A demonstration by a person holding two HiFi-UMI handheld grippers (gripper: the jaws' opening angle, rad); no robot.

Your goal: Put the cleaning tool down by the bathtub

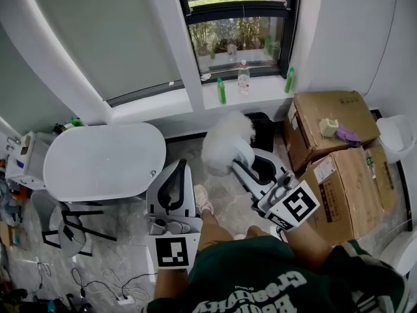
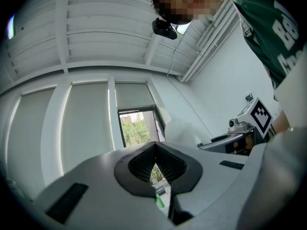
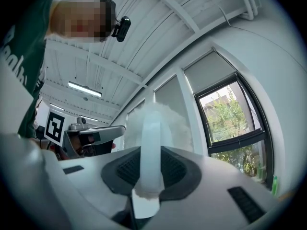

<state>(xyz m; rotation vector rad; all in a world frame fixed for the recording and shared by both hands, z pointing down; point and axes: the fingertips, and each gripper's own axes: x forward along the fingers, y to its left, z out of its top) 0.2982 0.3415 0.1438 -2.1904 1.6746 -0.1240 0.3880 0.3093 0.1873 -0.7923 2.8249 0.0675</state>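
Fluffy white duster with smooth white plastic handle — clamped in right tongs, left tongs closed on nothing, print on green shirt unreadable

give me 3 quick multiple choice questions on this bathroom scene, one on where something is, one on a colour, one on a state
1. Where does the clear bottle stand?
A. on the window sill
B. on the floor
C. on a cardboard box

2. What colour is the fluffy head of the duster?
A. white
B. green
C. brown

3. What is the right gripper doing?
A. open and empty
B. shut on the duster's handle
C. out of view

Answers:
1 A: the head view shows it upright on the sill below the window.
2 A: the fluff is white in the head view and the right gripper view.
3 B: the pads press on the handle from both sides.
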